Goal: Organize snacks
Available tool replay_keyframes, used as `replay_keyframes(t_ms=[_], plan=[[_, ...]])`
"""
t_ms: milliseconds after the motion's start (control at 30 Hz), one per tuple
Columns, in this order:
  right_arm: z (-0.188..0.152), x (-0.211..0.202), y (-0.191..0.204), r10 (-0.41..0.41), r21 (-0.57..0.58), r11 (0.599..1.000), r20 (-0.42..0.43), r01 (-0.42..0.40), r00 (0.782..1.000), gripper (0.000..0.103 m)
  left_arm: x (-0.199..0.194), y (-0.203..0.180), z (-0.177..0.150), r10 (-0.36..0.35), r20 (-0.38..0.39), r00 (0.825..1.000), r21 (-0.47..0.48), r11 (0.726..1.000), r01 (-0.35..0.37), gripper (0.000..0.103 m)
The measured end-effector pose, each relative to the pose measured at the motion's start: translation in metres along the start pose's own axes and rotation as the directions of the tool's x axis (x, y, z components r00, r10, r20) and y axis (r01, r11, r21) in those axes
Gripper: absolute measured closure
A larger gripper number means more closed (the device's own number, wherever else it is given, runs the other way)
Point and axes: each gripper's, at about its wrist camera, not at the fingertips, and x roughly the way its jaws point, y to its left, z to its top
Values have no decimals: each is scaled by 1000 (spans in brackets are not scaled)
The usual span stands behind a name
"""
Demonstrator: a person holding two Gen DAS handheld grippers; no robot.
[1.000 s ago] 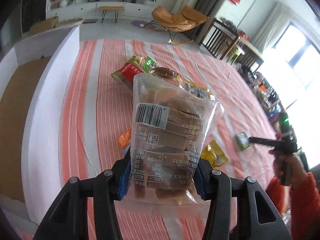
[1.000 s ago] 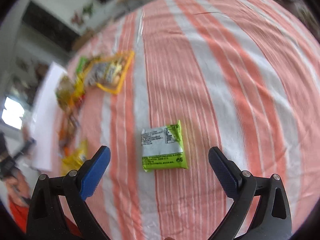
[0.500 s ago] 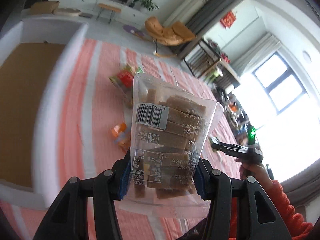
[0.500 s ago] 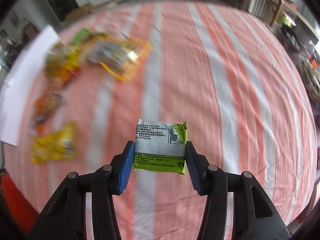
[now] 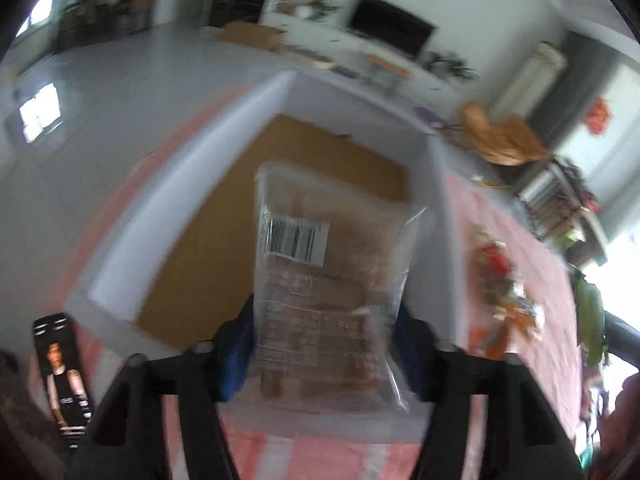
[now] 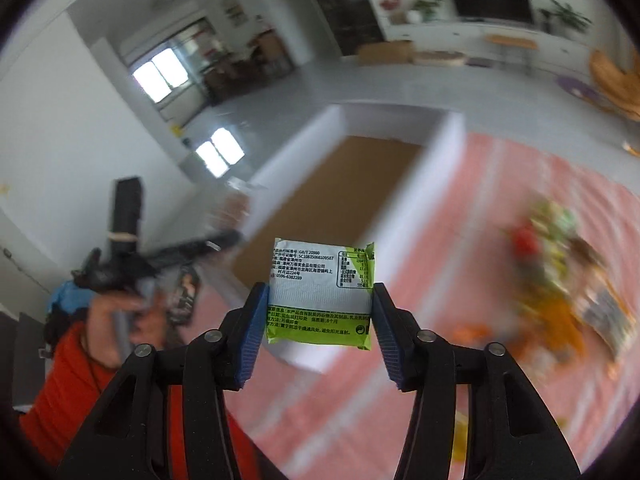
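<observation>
Brown cardboard floor inside a white-walled box (image 5: 192, 184), filling the middle of the left wrist view. Clear bag of brown cake slices (image 5: 332, 280) right in front of it, upright, barcode label near the top, pretty smeared with blur. Left gripper (image 5: 326, 340) with jaws just sprung apart, bag between them but let go, blue pads off its sides as far as the blur allows. Phone (image 5: 60, 372) with a lit screen at the lower left. Pink-and-white striped cloth (image 5: 552, 272) down the right side, with a blurry pile of snacks (image 5: 504, 292) on it.

Over in the right wrist view: right gripper (image 6: 320, 300) grasping a small green packet (image 6: 320, 292), white printed panel facing the camera, held upright at centre frame. Jaws just been easing open a touch, yet both pads sit against the packet's side edges. Same box behind it, upper middle. Same snack pile at the right edge, too blurred to sort out. A hand (image 6: 120, 320) in an orange-red sleeve (image 6: 68, 380) at the lower left.
</observation>
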Motion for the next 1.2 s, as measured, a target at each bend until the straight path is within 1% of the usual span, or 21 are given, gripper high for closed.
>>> replay_keyframes(t_ms=[33,67,200,267,367,400,433,467,533,567,600,667,700,767,833,867,933,967,1067,1167,1200], plan=[[8,14,9,26,16,1000,2,-26,1000,30,1,5,0,13,12,1000,-18,1000,-13,16],[13,23,12,44,38,998,11,-45,999,11,0,10,-1,17,29,999,-31,999,-16,13],[10,26,-1,81,129,987,80,-91,993,11,-4,10,-11,11,77,997,-24,1000,-9,12],[-3,16,-21,53,131,989,98,-66,994,11,-10,-2,-21,13,98,995,20,1000,-15,12],[-29,-5,-63,-83,63,995,85,78,993,11,-25,-34,-41,-44,116,992,114,993,30,12],[-46,-10,-85,-171,28,985,60,170,983,11,-30,-53,-55,-90,112,990,157,985,71,12],[-54,-10,-100,-236,5,972,34,236,971,11,-35,-71,-68,-129,102,986,194,975,108,12],[-68,-11,-120,-305,-26,952,-6,304,952,11,-35,-85,-71,-160,92,983,222,965,137,12],[-98,-14,-148,-388,-86,920,-81,381,918,11,-38,-128,-100,-243,48,969,311,925,217,11],[-110,-16,-153,-402,-110,914,-103,392,910,11,-39,-145,-111,-266,28,963,341,909,241,9],[-131,-17,-158,-414,-151,906,-132,394,901,11,-36,-164,-128,-293,-4,956,381,884,272,8],[-167,-18,-161,-445,-211,887,-151,411,883,11,-23,-199,-162,-319,-70,945,448,837,315,6],[-182,-21,-165,-460,-218,879,-159,424,873,11,-12,-214,-177,-313,-98,945,474,820,321,6],[-208,-26,-172,-460,-194,883,-170,428,871,11,15,-232,-204,-255,-127,958,518,807,284,6],[-228,-35,-174,-451,-151,890,-152,431,879,11,48,-243,-225,-172,-141,975,550,805,222,6],[-233,-36,-176,-447,-114,893,-136,434,884,11,59,-244,-235,-146,-142,979,559,805,201,6],[-237,-34,-188,-456,-27,889,-126,456,881,11,90,-242,-249,-71,-140,988,571,809,139,6],[-236,-31,-198,-471,17,879,-127,477,873,11,101,-239,-253,-38,-139,990,568,816,112,6],[-228,-34,-227,-508,145,845,-82,514,858,10,124,-237,-242,-11,-126,992,551,831,79,6],[-213,-42,-263,-564,252,792,-50,557,824,10,135,-244,-233,14,-72,997,573,819,29,6],[-212,-45,-272,-585,267,774,-48,574,810,10,138,-246,-230,3,-71,997,573,819,38,6]])
